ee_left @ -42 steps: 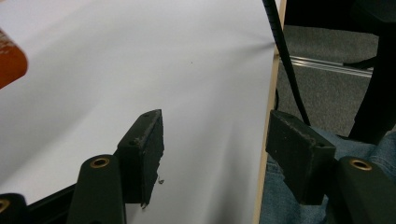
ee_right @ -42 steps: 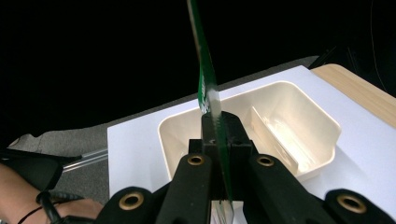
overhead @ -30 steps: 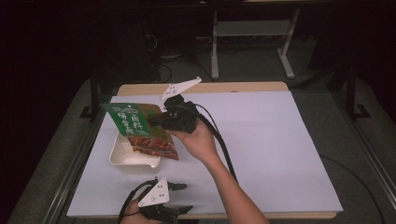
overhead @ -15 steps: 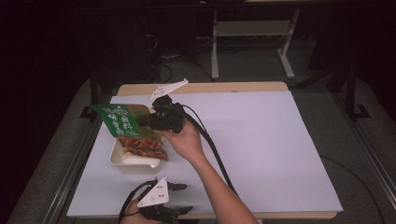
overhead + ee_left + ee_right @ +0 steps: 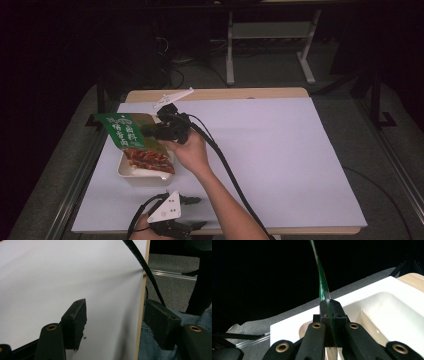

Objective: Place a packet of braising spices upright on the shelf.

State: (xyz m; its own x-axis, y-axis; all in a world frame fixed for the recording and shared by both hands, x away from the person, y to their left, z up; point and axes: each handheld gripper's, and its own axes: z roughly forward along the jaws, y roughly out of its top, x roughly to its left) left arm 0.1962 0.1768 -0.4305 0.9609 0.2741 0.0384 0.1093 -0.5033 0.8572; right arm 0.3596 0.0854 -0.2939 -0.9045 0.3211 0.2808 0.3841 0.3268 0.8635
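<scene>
A snack bag (image 5: 124, 132), green at the top and red at the bottom, hangs tilted over a white tray (image 5: 131, 173) at the table's left. My right gripper (image 5: 149, 131) is shut on the bag's right edge, and a hand holds it from the right. In the right gripper view the thin green bag edge (image 5: 323, 287) rises from between the closed jaws of the right gripper (image 5: 330, 303), with the tray (image 5: 387, 315) beneath. My left gripper (image 5: 197, 212) rests at the table's near edge. In its own view the left gripper (image 5: 115, 320) is open, with nothing between its jaws.
A white sheet (image 5: 280, 160) covers the wooden table. The right gripper's black cable (image 5: 225, 165) runs back along the forearm. A metal stand (image 5: 270, 30) is on the floor behind the table. A rail (image 5: 85, 170) lines the table's left side.
The right gripper has carried the bag leftward and a little farther back over the tray. The left gripper has stayed put.
</scene>
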